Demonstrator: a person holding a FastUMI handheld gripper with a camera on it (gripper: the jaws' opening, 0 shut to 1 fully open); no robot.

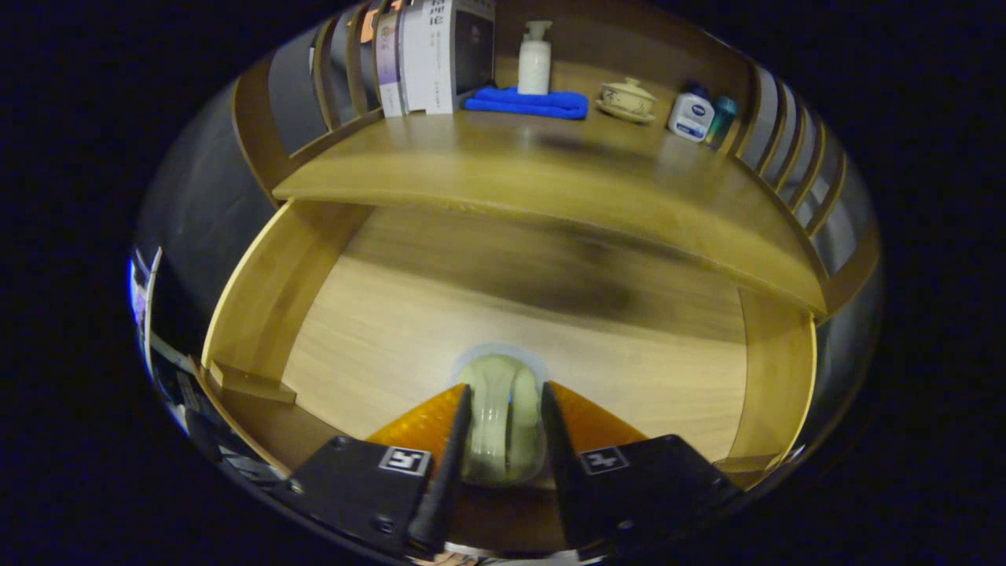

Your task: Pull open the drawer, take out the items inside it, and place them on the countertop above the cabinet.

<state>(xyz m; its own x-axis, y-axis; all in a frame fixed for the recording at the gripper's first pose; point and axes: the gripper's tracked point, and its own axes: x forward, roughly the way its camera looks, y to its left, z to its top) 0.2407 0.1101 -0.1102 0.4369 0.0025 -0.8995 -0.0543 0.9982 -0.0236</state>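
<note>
Tongs (503, 417) are clamping a pale green cup (503, 424), both fingers pressing its sides, hanging over the open drawer (409, 330). Counter (550, 173) is lying beyond at 12 o'clock, carrying a blue towel (528, 103), pump bottle (534, 59), lidded teacup (626, 99), books (432, 55).

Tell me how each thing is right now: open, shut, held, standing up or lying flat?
Drawer: pulled open.
Gripper: shut on the pale cup.
Pale cup: held between the fingers, over the drawer floor.
Pump bottle: upright on the countertop.
Blue towel: folded flat.
Tea bowl: lid on, on its saucer.
Books: standing upright.
</note>
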